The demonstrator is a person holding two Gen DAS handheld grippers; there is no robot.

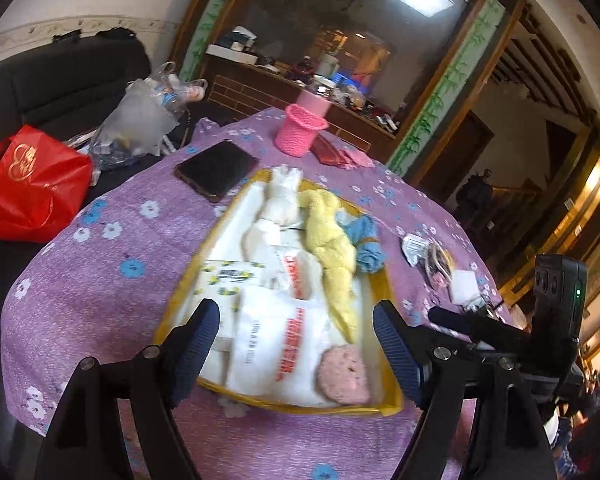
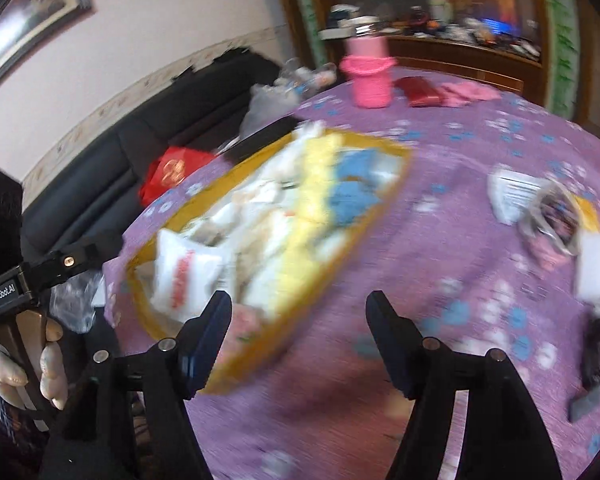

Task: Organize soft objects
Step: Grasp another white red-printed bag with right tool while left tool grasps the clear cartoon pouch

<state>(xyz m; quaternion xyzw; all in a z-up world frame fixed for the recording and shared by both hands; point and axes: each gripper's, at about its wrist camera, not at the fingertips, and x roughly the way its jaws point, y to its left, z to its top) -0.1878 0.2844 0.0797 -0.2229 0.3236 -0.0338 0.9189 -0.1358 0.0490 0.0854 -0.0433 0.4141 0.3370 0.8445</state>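
Purple flowered cloth [image 1: 100,264] covers the bench under both your tools. Your left tool [image 1: 296,344] hangs with its fingers spread wide, gripping nothing, above the near end of the yellow-rimmed tray [image 1: 384,280]. Just ahead of it in the tray lie white printed packets [image 1: 268,340] and a pink round pad [image 1: 342,374] at the near right corner. Farther along, a yellow cloth [image 1: 332,244] runs lengthwise, with a blue cloth [image 1: 366,240] on its right and a white cloth [image 1: 280,200] at the far end. Your right tool [image 2: 298,334] is also spread and empty, over bare cloth to the right of the tray [image 2: 396,176]; that view is motion-blurred. Beyond the tray sit a dark phone [image 1: 216,170] to the left and a pink knitted cup [image 1: 300,130] at the far edge. Small clutter [image 1: 432,256] lies on the bench right of the tray. A red bag [image 1: 34,184] rests on the dark sofa [image 1: 60,80].
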